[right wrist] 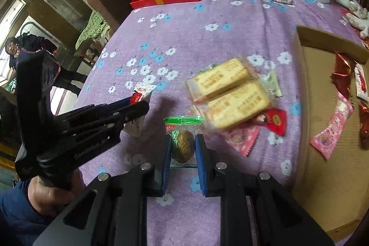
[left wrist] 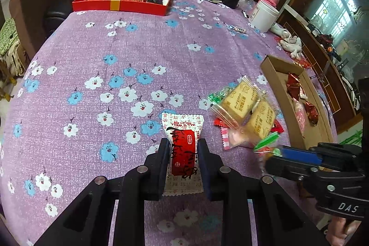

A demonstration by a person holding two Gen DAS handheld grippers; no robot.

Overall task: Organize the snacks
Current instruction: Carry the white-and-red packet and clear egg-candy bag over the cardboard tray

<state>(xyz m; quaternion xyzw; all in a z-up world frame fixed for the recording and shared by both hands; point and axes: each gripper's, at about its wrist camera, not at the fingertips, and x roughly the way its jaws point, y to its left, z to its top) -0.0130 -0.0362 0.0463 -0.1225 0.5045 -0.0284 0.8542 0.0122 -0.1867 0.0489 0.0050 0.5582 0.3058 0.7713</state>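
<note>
My left gripper (left wrist: 182, 146) is shut on a white and red snack packet (left wrist: 183, 149), held just above the purple flowered tablecloth (left wrist: 138, 43). My right gripper (right wrist: 182, 146) is shut on a clear green-topped packet with a brown egg-shaped snack (right wrist: 183, 144). Loose snacks lie beside both: two yellow biscuit packs (right wrist: 228, 93), a pink wrapper (right wrist: 242, 137) and a small red packet (right wrist: 275, 119). The left gripper (right wrist: 138, 105) shows in the right wrist view with its packet. The right gripper (left wrist: 274, 155) shows at the right of the left wrist view.
A brown cardboard box (right wrist: 322, 43) with red and pink wrapped snacks stands at the right. A red tray (left wrist: 120, 5) full of snacks sits at the far edge. A white tub (left wrist: 264, 15), a pink bottle, a candy stick (left wrist: 237, 28) and a sofa lie beyond. A person stands at far left.
</note>
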